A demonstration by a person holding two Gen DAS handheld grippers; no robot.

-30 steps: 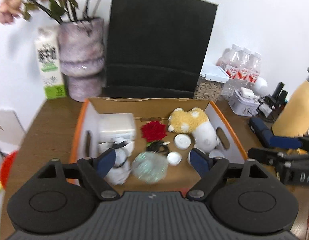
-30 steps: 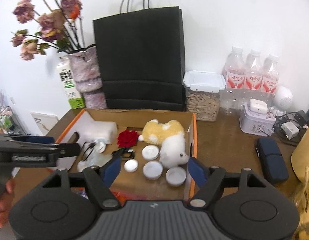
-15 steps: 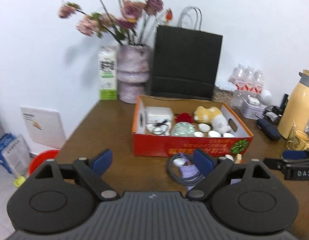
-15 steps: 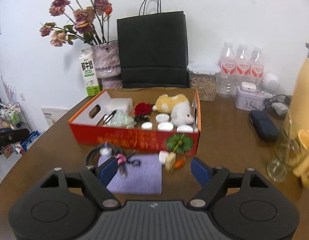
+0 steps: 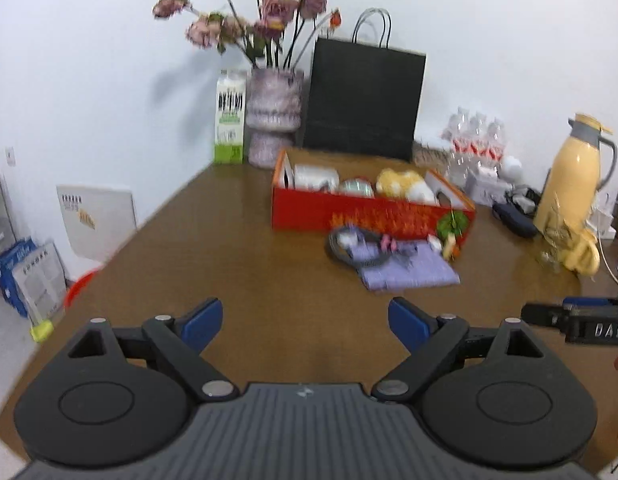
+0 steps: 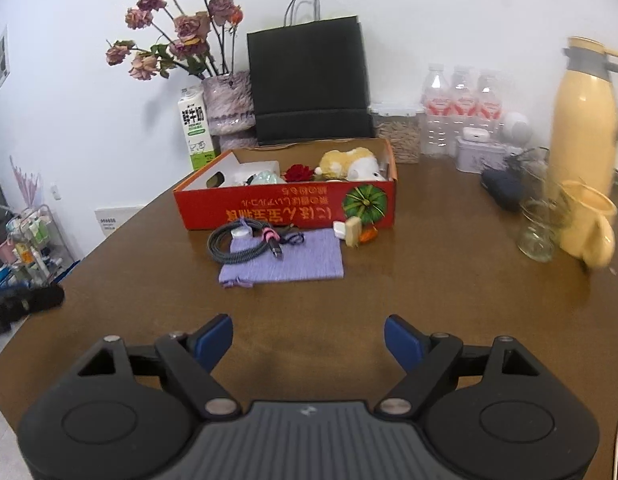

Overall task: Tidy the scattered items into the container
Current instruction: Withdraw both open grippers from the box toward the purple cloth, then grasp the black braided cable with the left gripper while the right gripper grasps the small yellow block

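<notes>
My left gripper (image 5: pixel 305 320) and right gripper (image 6: pixel 308 338) have both just been opening, wide and empty. The red box (image 6: pixel 285 210), purple cloth (image 6: pixel 285 260) and cable (image 6: pixel 233 244) lie well ahead of my fingers.

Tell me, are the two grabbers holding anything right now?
No. The left gripper and the right gripper both stand open with only bare table between their fingers; their jaws have just been opening wider.

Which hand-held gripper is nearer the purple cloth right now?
Right, narrowly. The right hand-held gripper faces the purple cloth almost head-on; the left hand-held gripper sits further left, cloth ahead to its right.
</notes>
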